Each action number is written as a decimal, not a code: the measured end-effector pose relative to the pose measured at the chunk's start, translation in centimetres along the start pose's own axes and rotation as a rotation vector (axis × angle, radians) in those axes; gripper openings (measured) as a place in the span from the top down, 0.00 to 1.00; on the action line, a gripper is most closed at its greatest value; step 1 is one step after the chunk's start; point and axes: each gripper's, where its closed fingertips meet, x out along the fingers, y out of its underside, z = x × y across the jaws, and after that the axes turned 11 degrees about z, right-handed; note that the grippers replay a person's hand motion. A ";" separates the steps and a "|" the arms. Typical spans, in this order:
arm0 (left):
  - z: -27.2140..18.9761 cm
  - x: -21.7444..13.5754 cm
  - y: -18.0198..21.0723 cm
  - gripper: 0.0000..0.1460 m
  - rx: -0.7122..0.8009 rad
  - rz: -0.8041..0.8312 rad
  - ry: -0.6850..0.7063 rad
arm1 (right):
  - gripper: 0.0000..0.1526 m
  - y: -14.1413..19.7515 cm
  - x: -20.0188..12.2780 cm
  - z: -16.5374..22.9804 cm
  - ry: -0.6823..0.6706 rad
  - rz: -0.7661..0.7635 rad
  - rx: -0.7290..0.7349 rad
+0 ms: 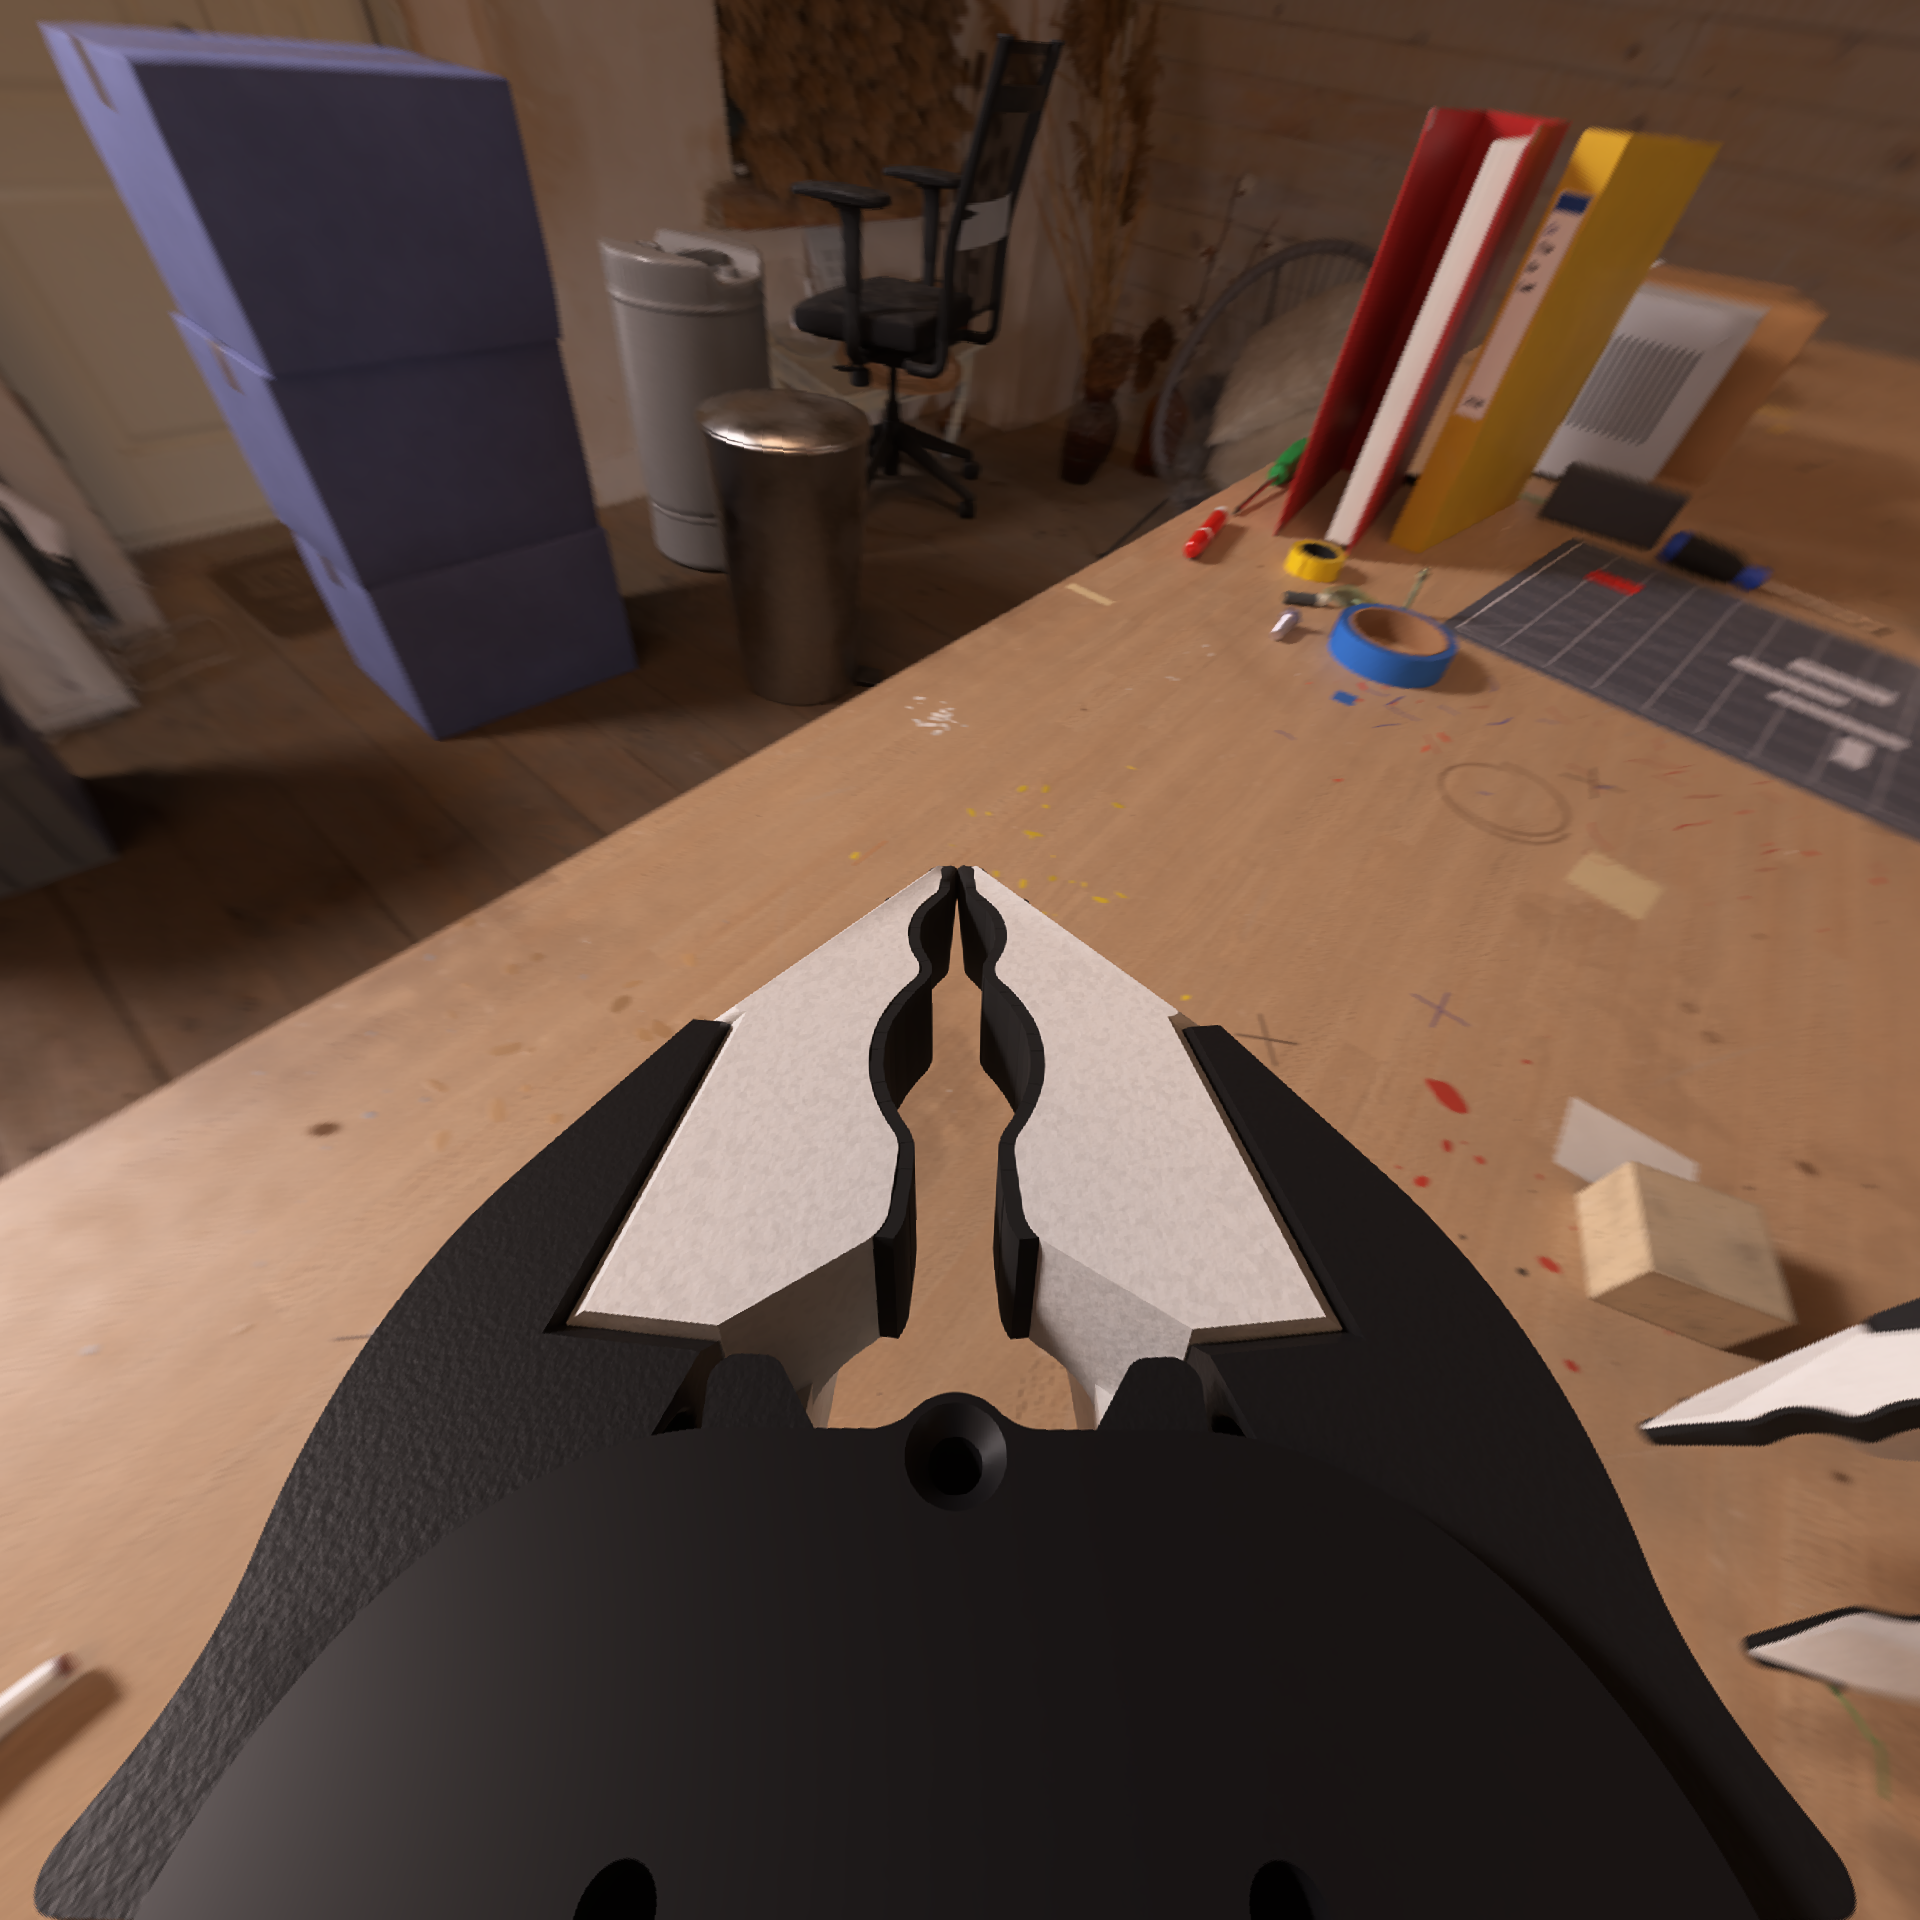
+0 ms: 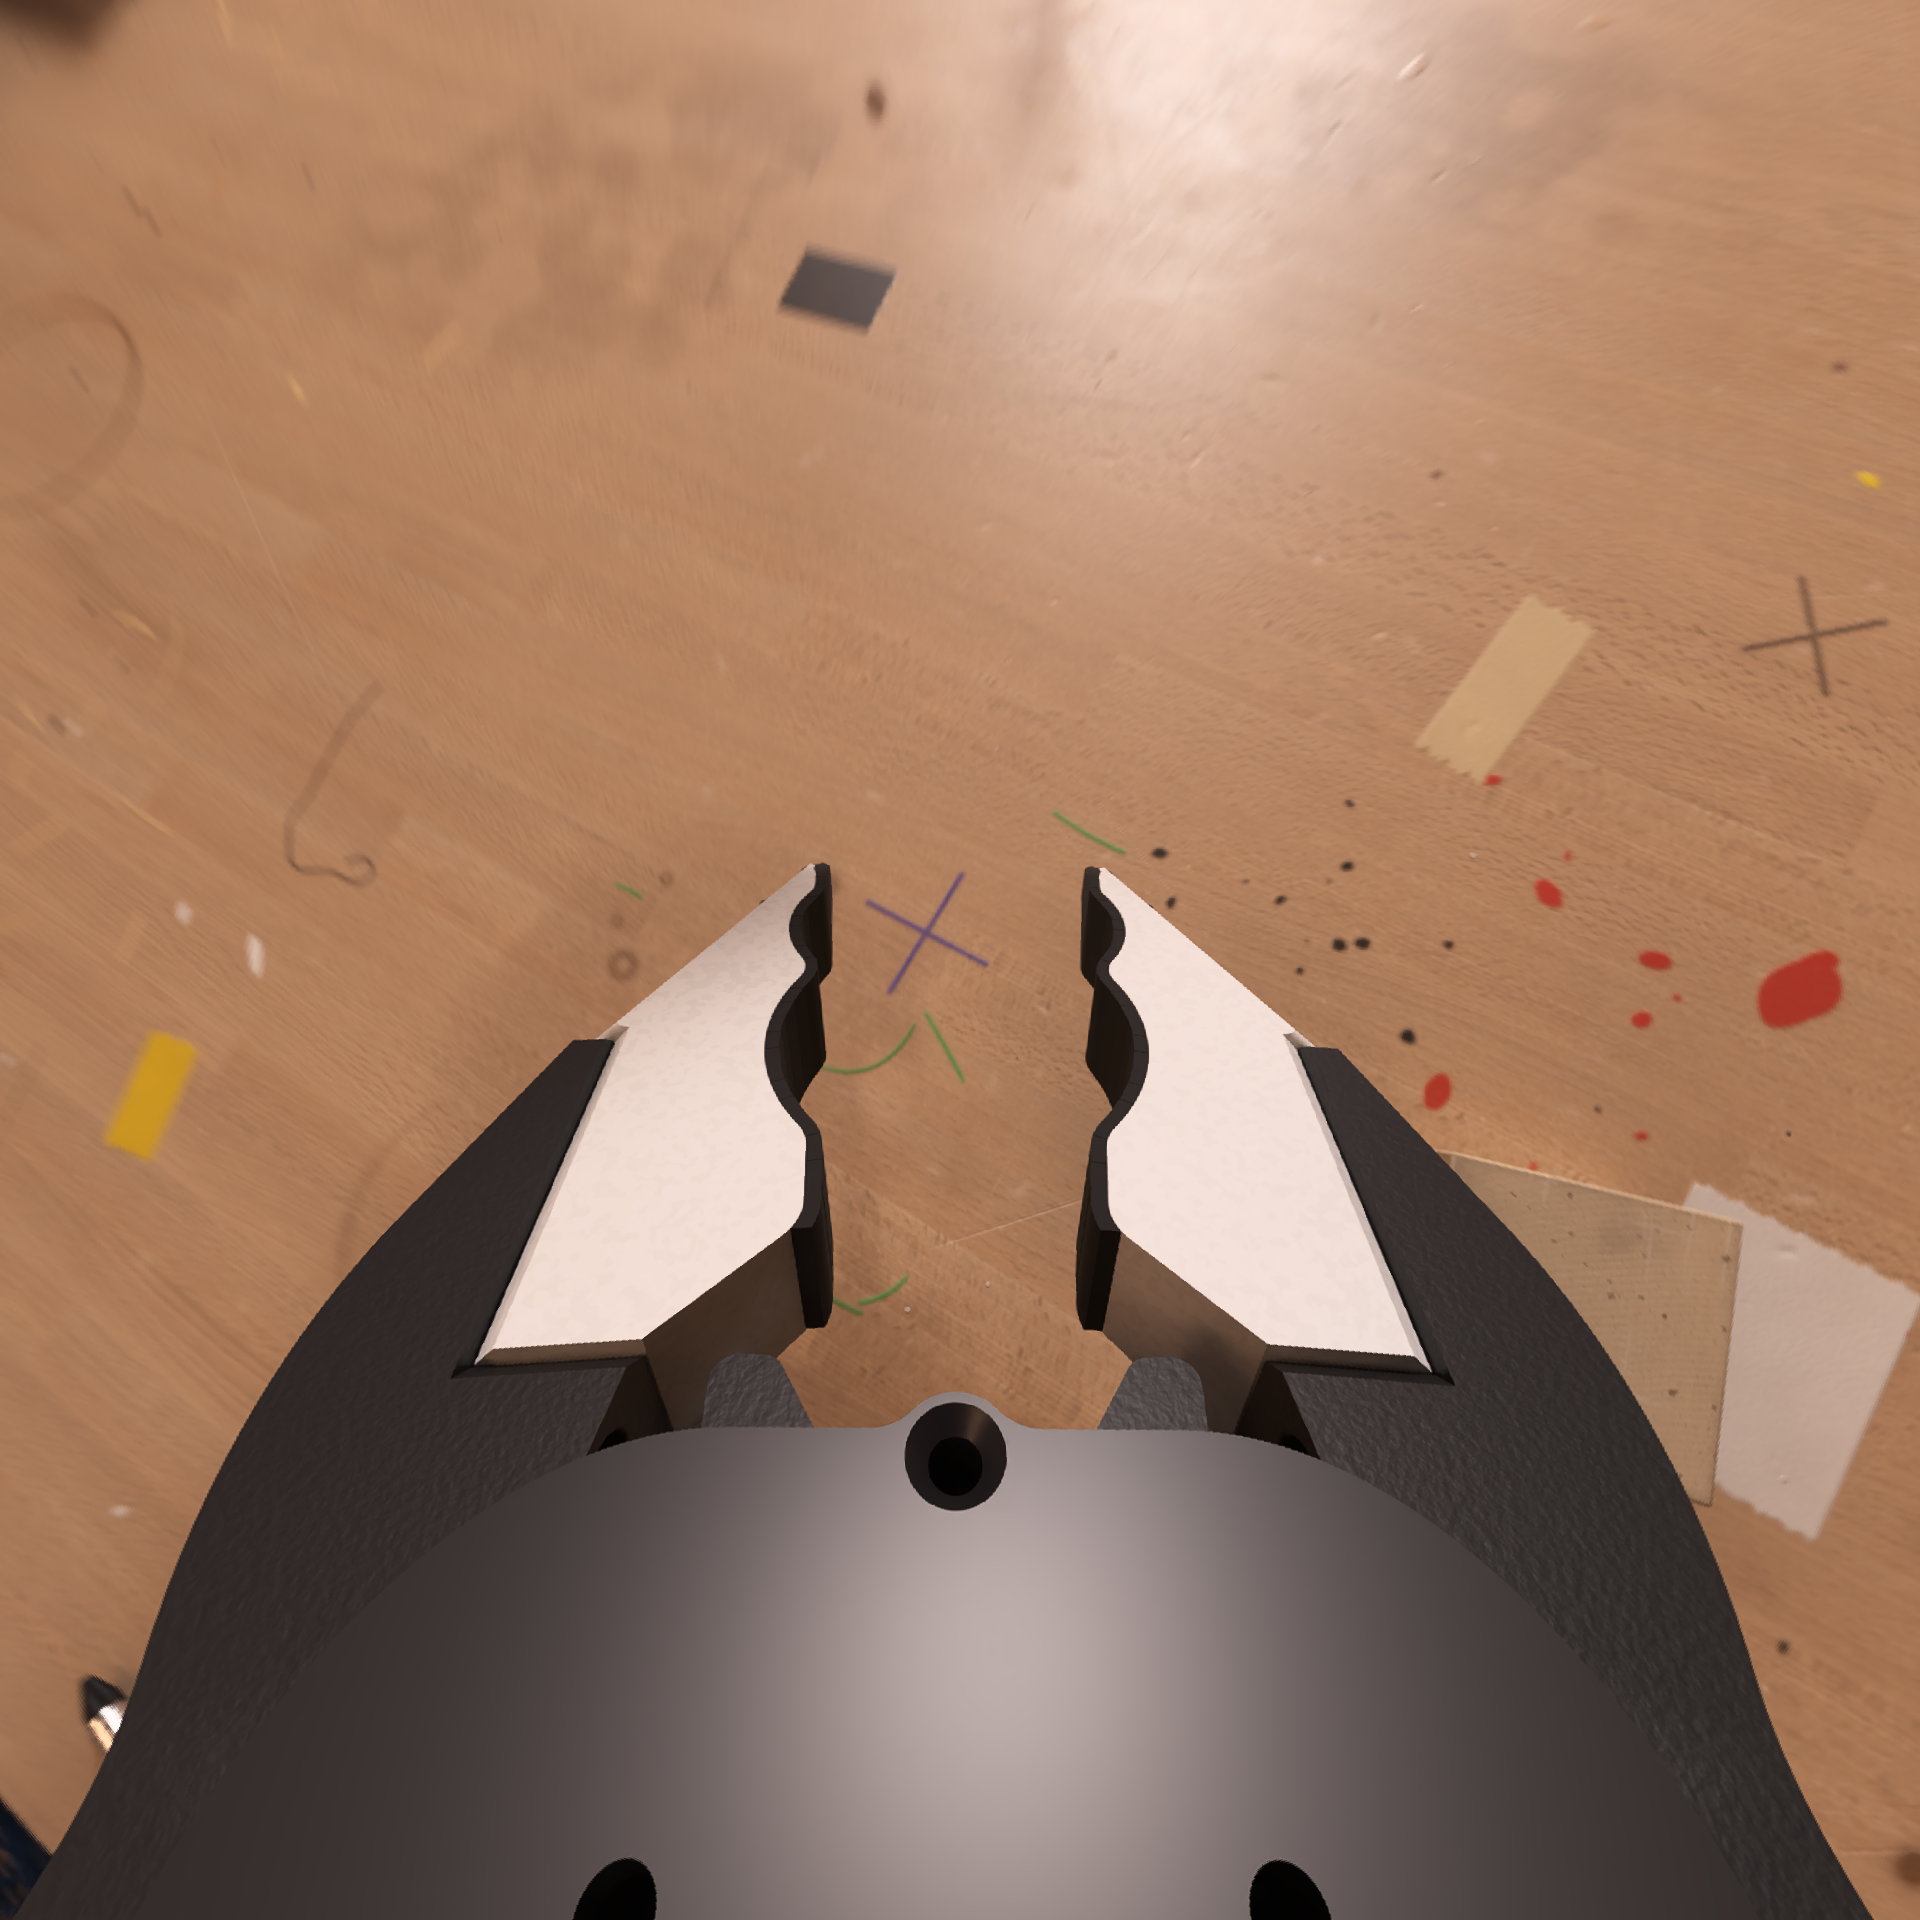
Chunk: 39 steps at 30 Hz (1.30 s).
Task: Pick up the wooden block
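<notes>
Tongs: left tongs [image 1: 956,873] pressed together, empty; right tongs [image 2: 956,883] spread apart above the paint-flecked bench [image 1: 1195,883]. Pale wooden block [image 1: 1678,1252] sits upright on the bench just beyond the right tongs' tips, near red splatters [image 1: 1446,1094].

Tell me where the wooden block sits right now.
In the left wrist view, the wooden block rests on the table at lower right, beside a white paper scrap, just beyond the open right gripper.
</notes>
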 end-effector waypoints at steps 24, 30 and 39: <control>-0.4 0.9 0.3 1.00 -0.067 -0.039 0.150 | 0.67 9.0 -4.0 -8.8 0.170 0.471 -0.749; -0.4 0.9 0.3 1.00 -0.064 -0.031 0.137 | 0.39 4.9 -6.0 -10.6 0.190 0.237 0.131; -0.5 0.9 0.3 1.00 -0.043 -0.025 0.120 | 0.35 7.9 -1.8 -11.9 0.455 0.569 0.219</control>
